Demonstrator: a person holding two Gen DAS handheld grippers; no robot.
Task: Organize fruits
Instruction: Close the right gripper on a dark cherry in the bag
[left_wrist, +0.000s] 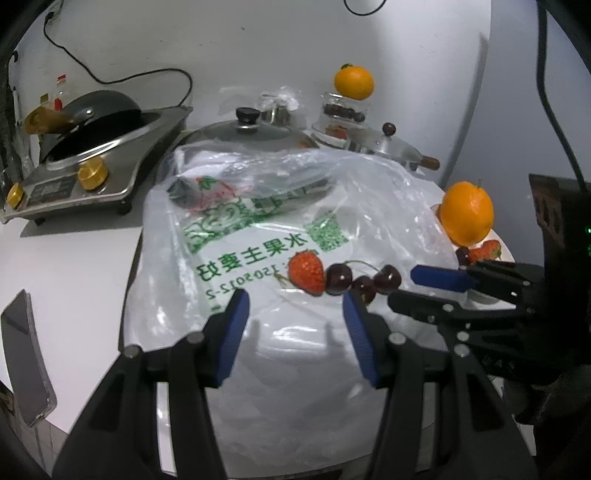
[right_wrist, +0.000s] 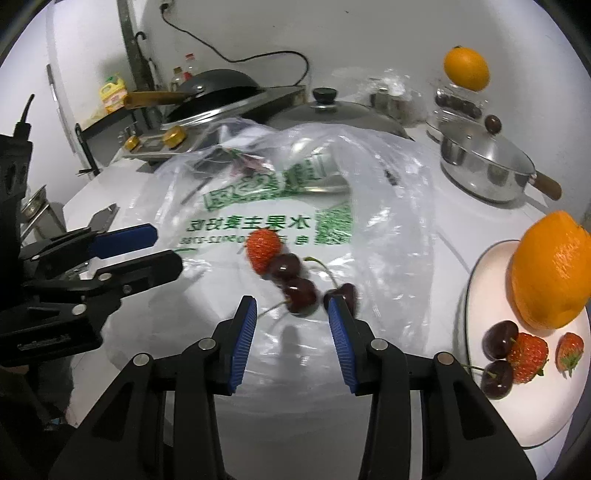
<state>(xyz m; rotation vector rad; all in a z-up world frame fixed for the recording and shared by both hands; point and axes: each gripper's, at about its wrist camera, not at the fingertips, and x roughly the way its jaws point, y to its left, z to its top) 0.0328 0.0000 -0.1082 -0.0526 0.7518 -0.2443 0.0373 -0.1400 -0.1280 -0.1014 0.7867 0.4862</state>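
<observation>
Both the left gripper (left_wrist: 295, 310) and the right gripper (right_wrist: 291, 317) hang with jaws spread wide and nothing between them, low over a clear plastic bag (right_wrist: 295, 206) printed in green. Just ahead of the jaw tips, a strawberry (right_wrist: 263, 249) and three cherries (right_wrist: 301, 291) lie in a touching row on the bag. Beyond the right gripper's right jaw, a white plate (right_wrist: 554, 398) holds an orange (right_wrist: 550, 273), two strawberries and two cherries; farther back stand a lidded steel pot (right_wrist: 484, 166) and a second orange (right_wrist: 466, 68) on a glass jar.
</observation>
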